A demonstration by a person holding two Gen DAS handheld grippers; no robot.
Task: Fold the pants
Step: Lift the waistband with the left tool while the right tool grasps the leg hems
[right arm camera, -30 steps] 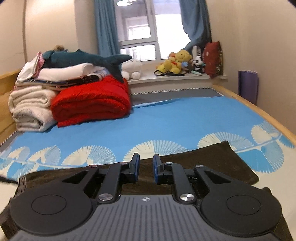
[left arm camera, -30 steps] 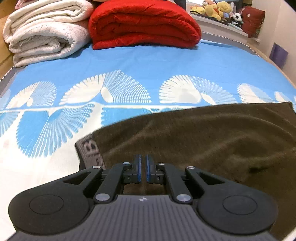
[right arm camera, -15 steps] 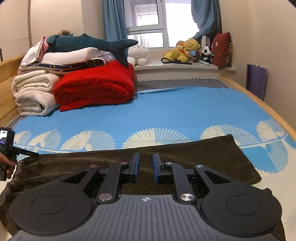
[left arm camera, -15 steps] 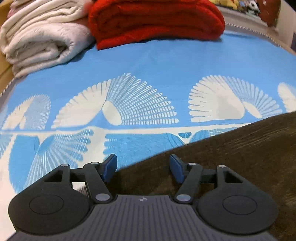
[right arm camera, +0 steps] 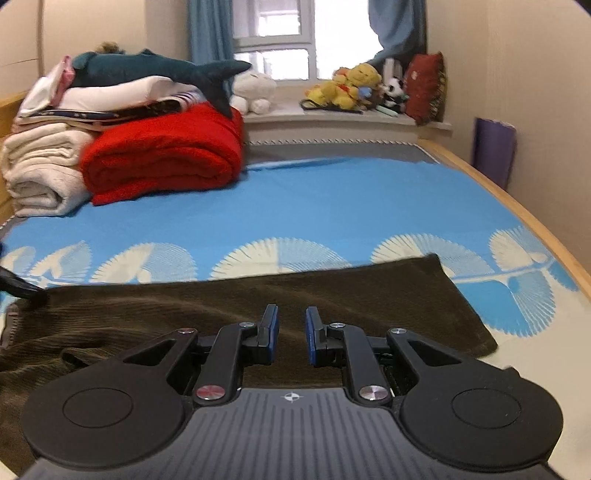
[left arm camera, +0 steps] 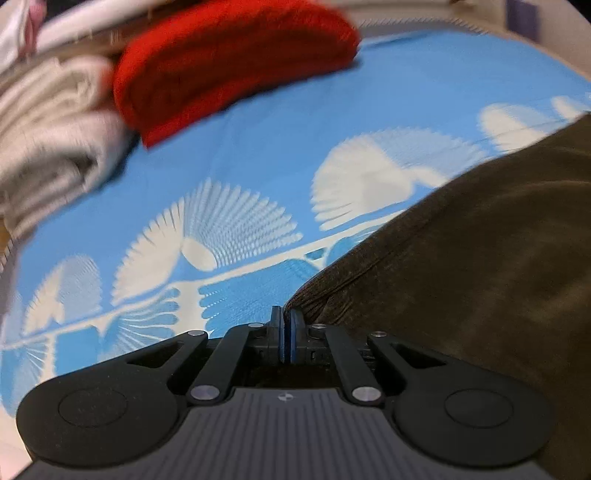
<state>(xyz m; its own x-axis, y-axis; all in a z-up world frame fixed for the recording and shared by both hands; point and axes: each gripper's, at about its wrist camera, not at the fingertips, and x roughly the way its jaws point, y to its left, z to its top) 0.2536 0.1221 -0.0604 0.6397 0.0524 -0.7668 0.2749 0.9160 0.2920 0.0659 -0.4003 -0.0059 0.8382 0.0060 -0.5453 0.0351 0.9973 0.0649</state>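
Both tongs differ: the left tongs (left arm camera: 286,334), spread a moment ago, now pinch the brown pants (left arm camera: 480,266) near the bed's (right arm camera: 332,206) left edge, while the right tongs (right arm camera: 291,332) stay slightly parted above them.

pants (right arm camera: 258,299): dark olive-brown, fine ribbed cord
sheet (right arm camera: 332,199): bright blue, white fan shapes in a row
blanket (right arm camera: 162,155): red
towels (right arm camera: 40,170): cream
shark (right arm camera: 155,68): dark teal
pads (right arm camera: 274,326): blue, on black fingers
curtains (right arm camera: 208,33): blue
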